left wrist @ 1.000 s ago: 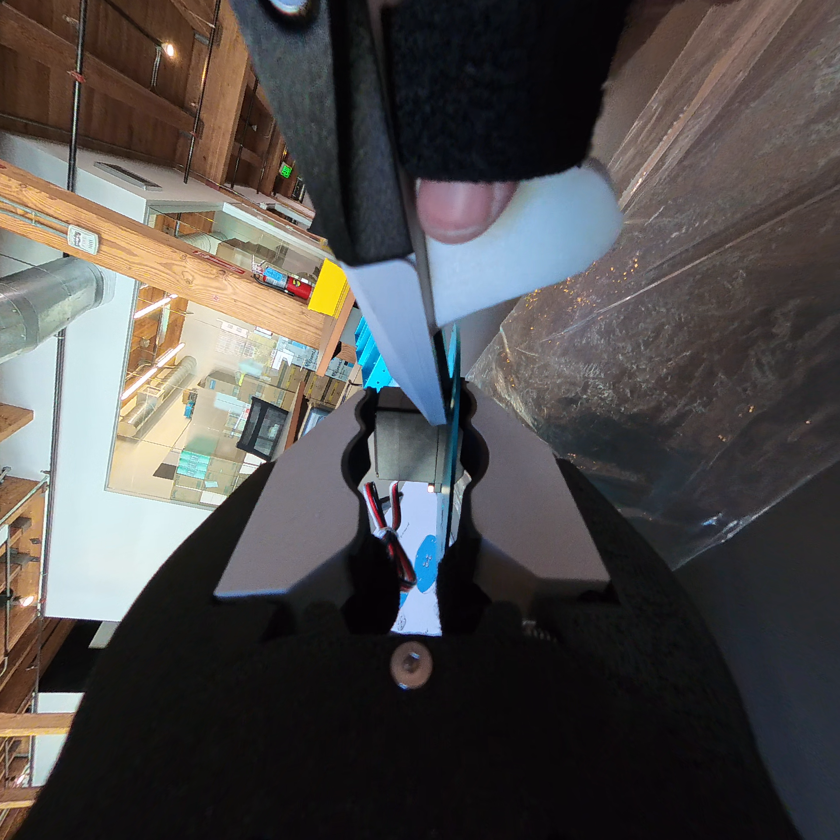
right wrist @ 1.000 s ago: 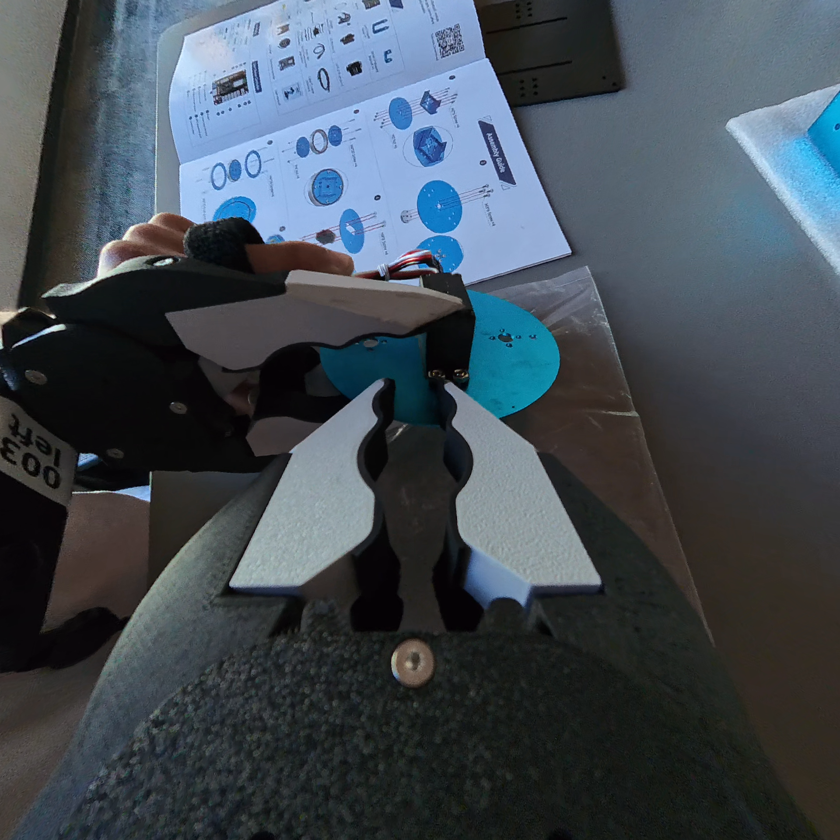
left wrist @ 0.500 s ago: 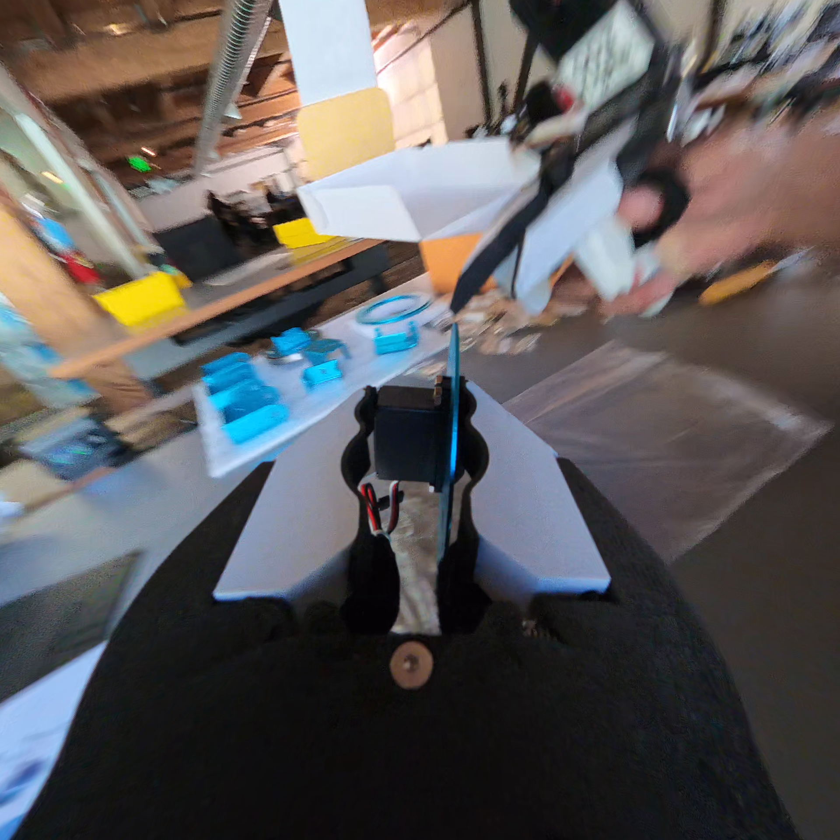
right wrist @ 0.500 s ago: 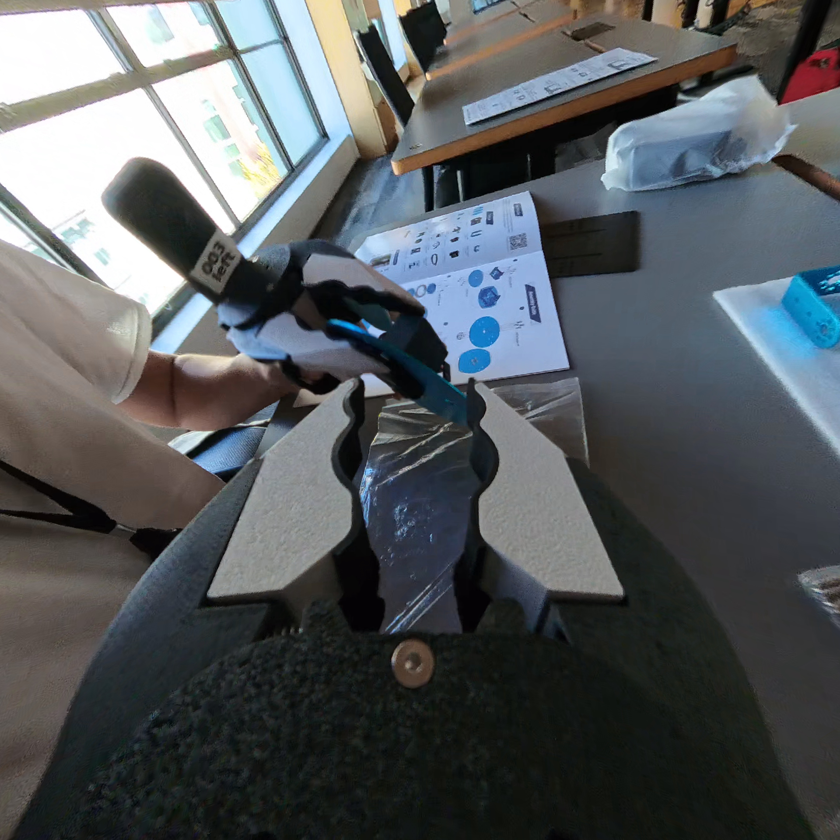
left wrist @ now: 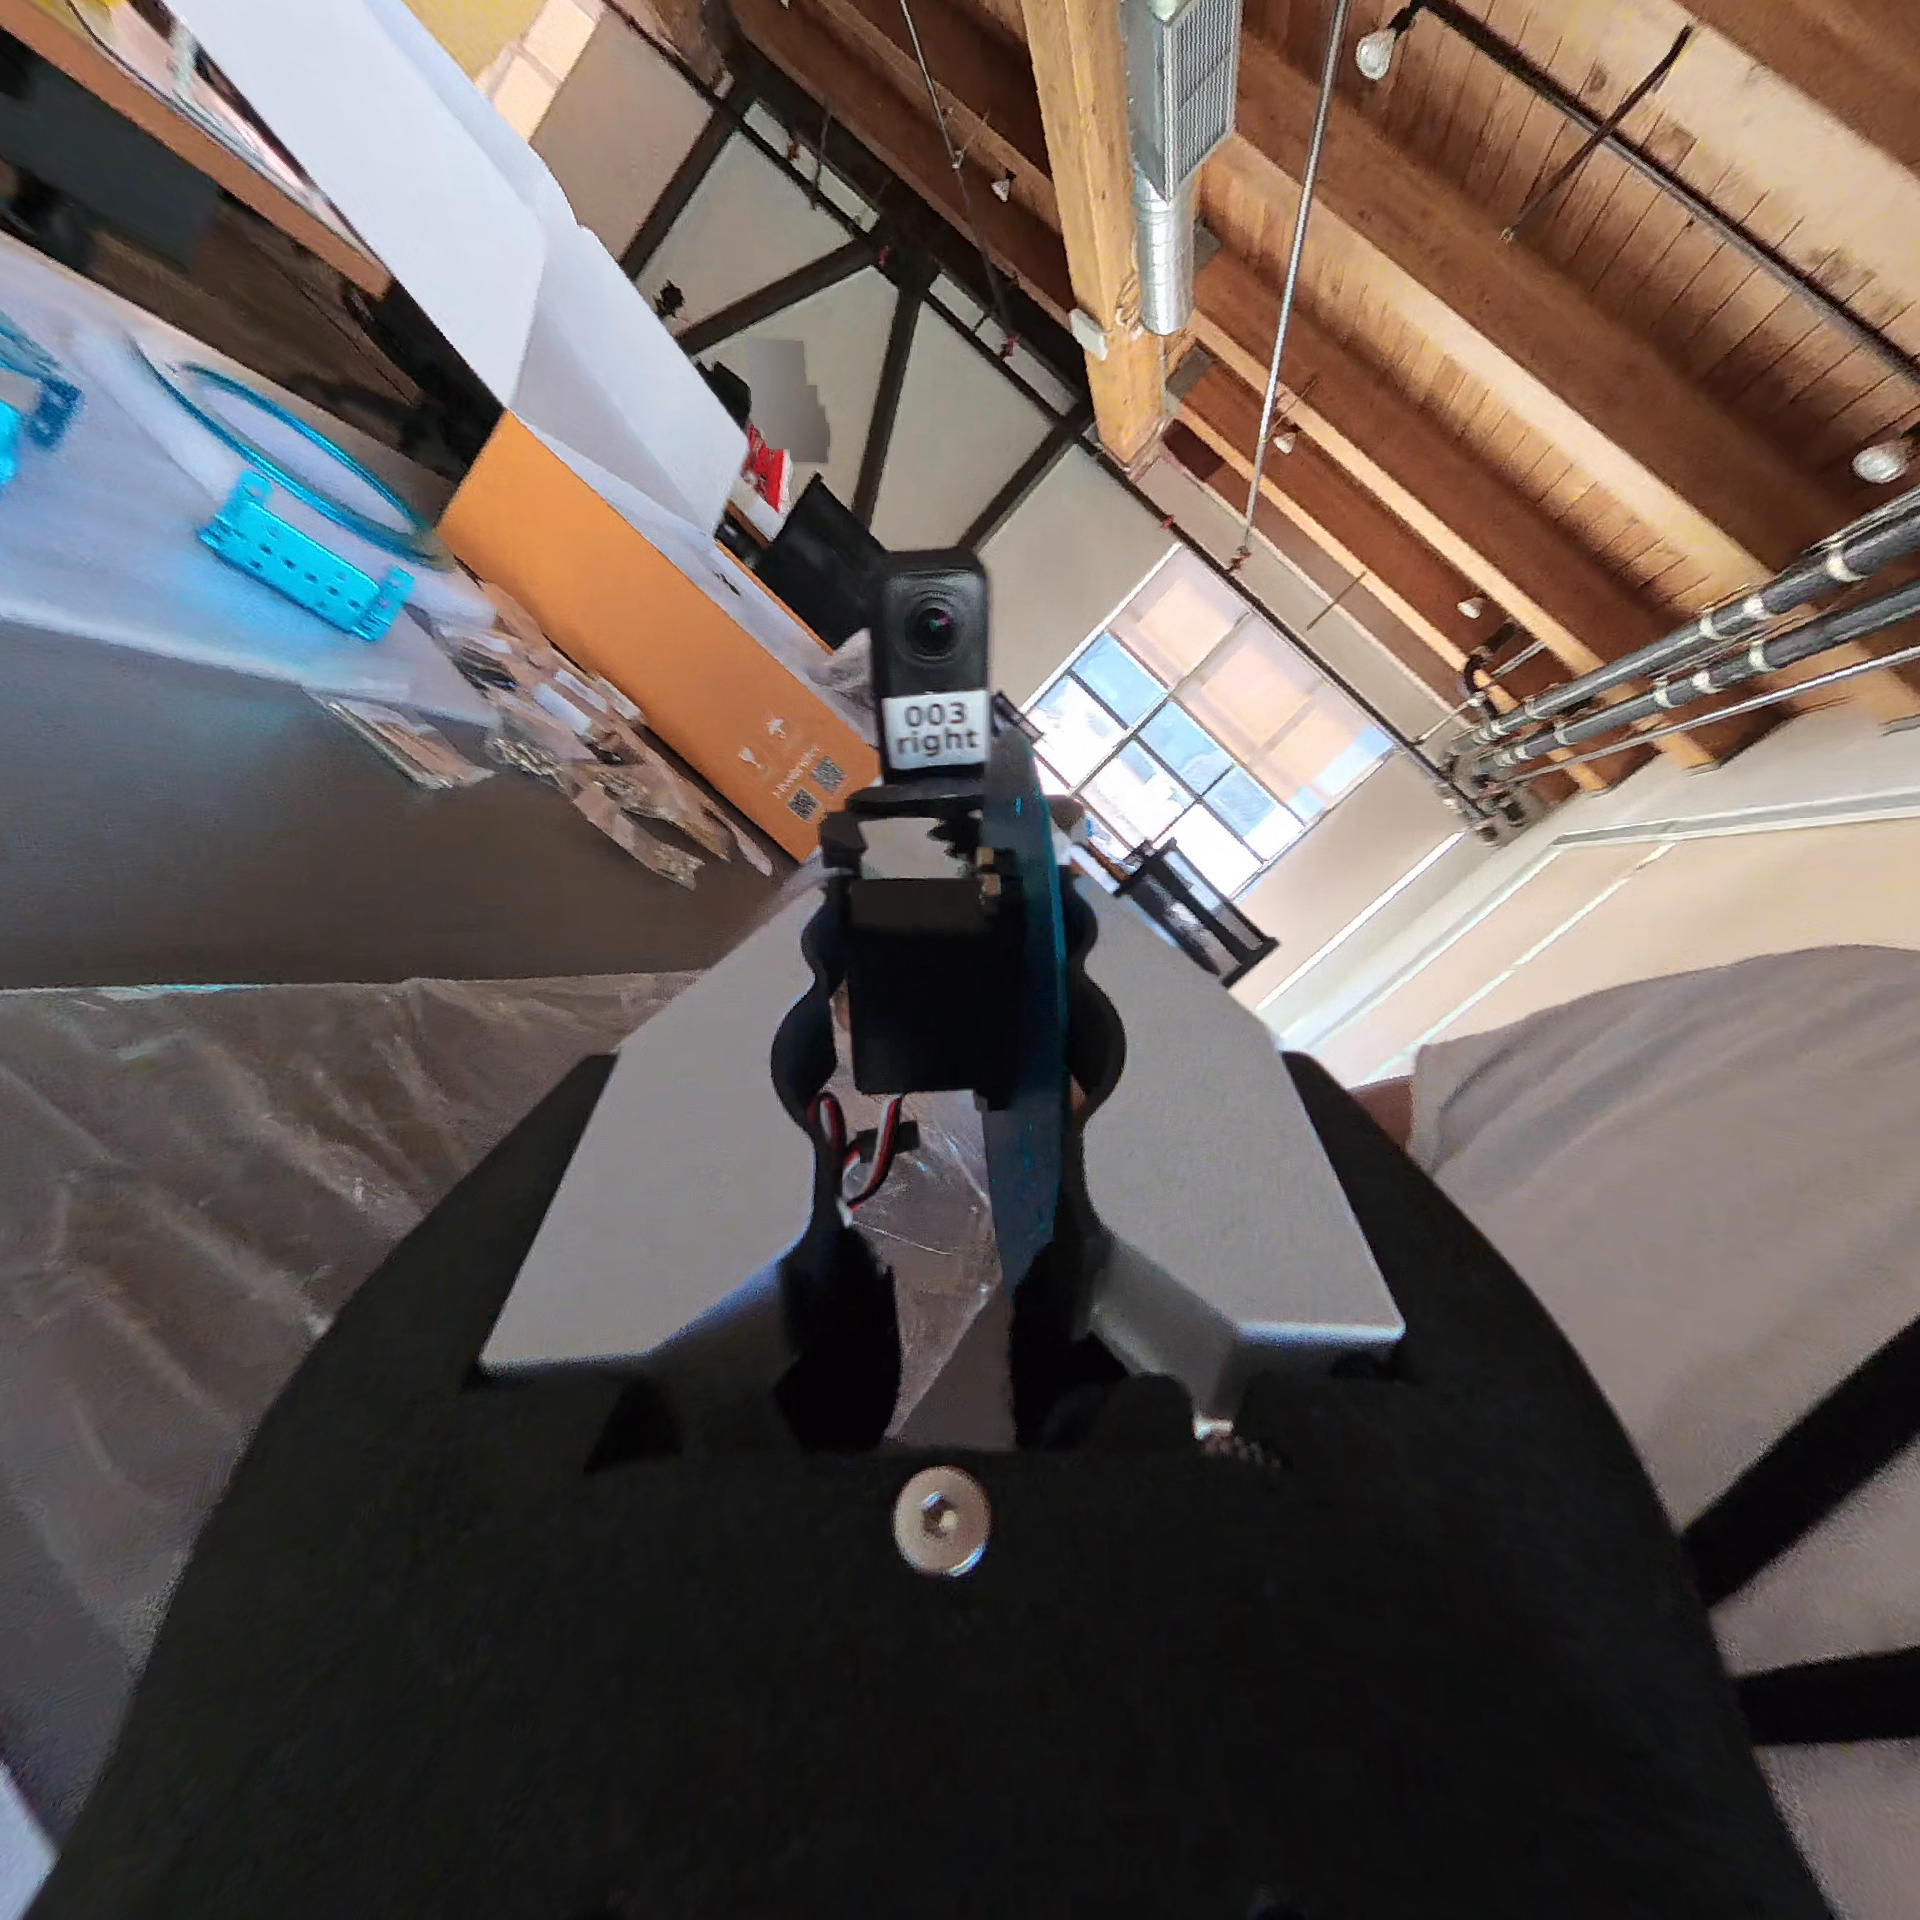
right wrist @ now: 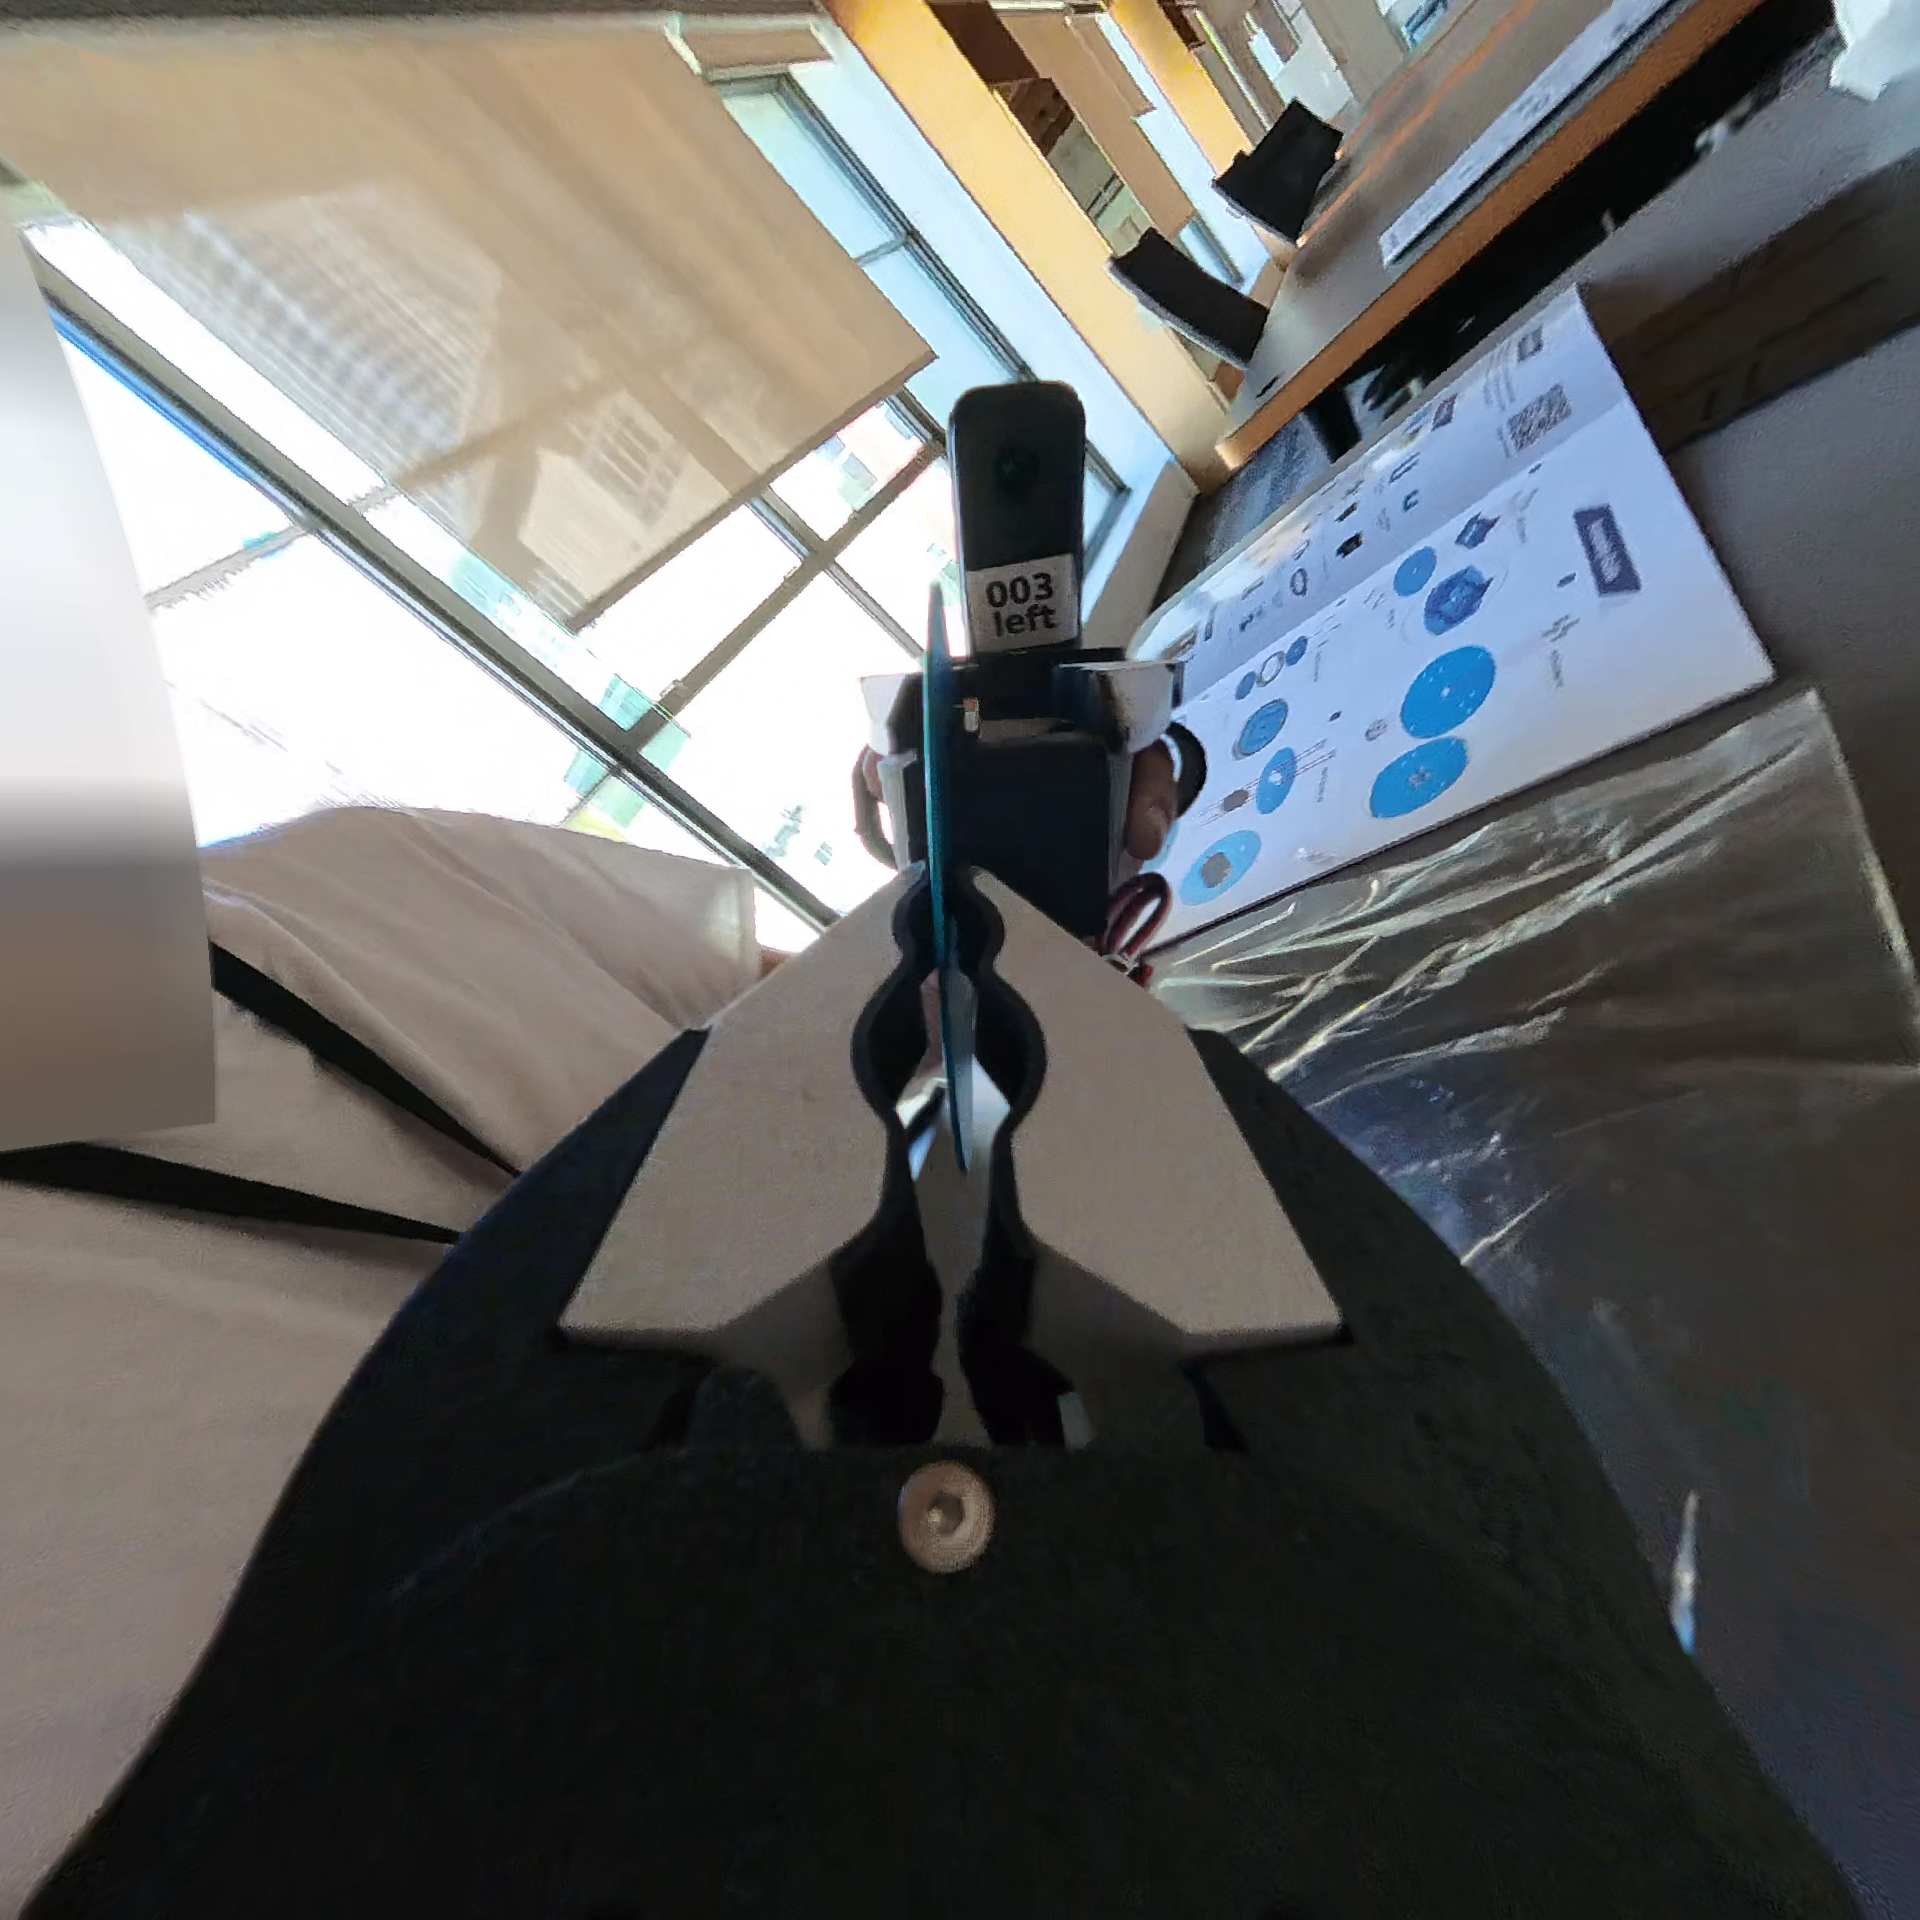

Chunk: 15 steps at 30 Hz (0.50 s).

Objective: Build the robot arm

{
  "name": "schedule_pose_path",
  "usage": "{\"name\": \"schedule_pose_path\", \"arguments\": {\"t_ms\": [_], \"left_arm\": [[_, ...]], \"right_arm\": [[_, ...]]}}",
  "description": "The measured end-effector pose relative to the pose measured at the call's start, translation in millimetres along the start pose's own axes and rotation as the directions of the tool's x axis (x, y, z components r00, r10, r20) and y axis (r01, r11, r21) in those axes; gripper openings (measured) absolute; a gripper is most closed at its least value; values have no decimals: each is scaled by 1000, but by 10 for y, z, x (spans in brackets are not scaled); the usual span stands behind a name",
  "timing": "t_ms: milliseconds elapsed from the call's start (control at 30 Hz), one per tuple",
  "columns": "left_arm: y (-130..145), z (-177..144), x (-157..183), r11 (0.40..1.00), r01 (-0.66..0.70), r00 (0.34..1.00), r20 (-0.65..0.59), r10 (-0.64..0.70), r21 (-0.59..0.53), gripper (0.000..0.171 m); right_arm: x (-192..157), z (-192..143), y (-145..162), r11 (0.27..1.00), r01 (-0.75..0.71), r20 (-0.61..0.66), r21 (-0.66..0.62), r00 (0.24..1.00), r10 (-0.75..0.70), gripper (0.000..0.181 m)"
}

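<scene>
Grey surface (right wrist: 1766, 436) with clear plastic bag (right wrist: 1558, 1039). Left tongs (left wrist: 940, 971) clamped on black servo (left wrist: 914, 997) and its blue disc (left wrist: 1034, 1039); right tongs (right wrist: 951, 940) nearly closed on disc edge (right wrist: 948, 883). Thin edge-on pinch likely slips if either hand twists.

Timber-beamed ceiling (left wrist: 1455, 260), bright grid windows (right wrist: 436, 582), grey tables (left wrist: 208, 810), sunlit.
</scene>
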State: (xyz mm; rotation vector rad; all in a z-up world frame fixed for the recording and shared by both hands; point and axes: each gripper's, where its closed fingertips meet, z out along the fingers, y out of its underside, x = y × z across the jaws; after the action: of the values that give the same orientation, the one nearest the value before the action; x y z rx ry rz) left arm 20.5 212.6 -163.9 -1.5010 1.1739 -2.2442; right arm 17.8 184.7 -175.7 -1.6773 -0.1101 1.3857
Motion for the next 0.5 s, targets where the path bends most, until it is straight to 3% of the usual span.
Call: {"name": "schedule_pose_path", "arguments": {"t_ms": [167,267,367,500], "left_arm": [[27,24,-46,999,24,1000,-8,-24,-28,45],[-85,-77,-138,1000,8,999,43,-8,9,46],[-156,-188,-224,999,-51,993,107,51,0,46],[-42,-178,-175,982,-86,992,75,100,-166,34]], "right_arm": [[97,-113,-10,984,-171,34,39,985,170,0],[343,-201,65,987,-162,-124,15,979,162,0],[216,-248,40,977,-214,-30,-15,977,213,0],[197,-293,162,956,-184,-59,-230,983,175,0]]}}
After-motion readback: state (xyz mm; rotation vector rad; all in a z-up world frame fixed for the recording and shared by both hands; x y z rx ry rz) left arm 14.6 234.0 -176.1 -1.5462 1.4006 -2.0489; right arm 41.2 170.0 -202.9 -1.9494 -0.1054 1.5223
